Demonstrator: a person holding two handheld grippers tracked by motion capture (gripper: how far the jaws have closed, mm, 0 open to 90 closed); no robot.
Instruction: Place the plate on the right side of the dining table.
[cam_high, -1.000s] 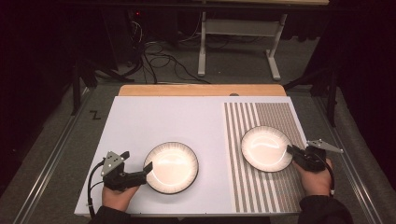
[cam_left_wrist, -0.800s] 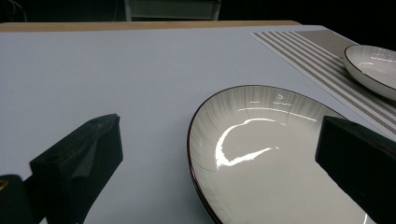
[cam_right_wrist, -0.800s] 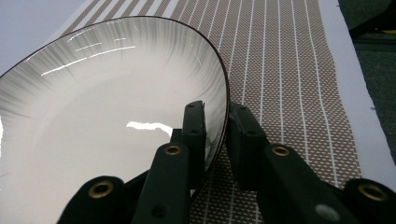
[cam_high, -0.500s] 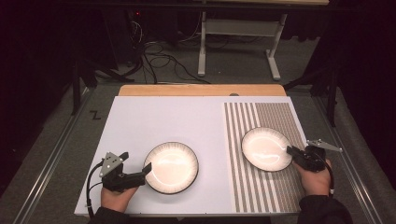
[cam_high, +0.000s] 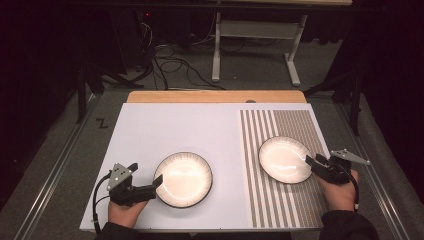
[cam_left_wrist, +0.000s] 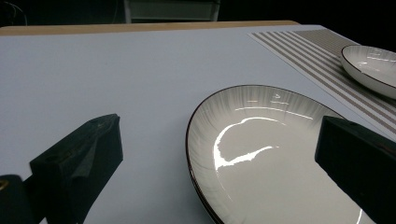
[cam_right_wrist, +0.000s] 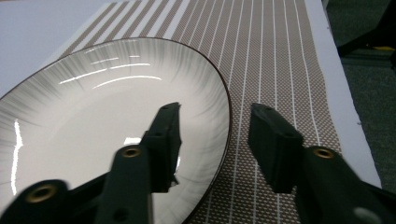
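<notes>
Left tongs (cam_high: 159, 184): spread wide, straddling the near-left rim of the left plate (cam_high: 183, 179), pads apart from it
Right tongs (cam_high: 309, 161): jaws just opened, rim of the right plate (cam_high: 285, 159) between them, unpinched
Right plate: on the tabletop's striped mat (cam_high: 295, 200)

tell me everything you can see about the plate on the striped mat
The plate is round and shallow, glossy white like glazed ceramic, with fine grey streaks fanning toward a thin dark rim. It lies flat, right way up and empty on the striped mat at the table's right side. The right tongs straddle its near edge, one jaw over the inside, the other outside over the mat; the jaws have just been opening and stand apart from the rim, so nothing grips it.
</notes>
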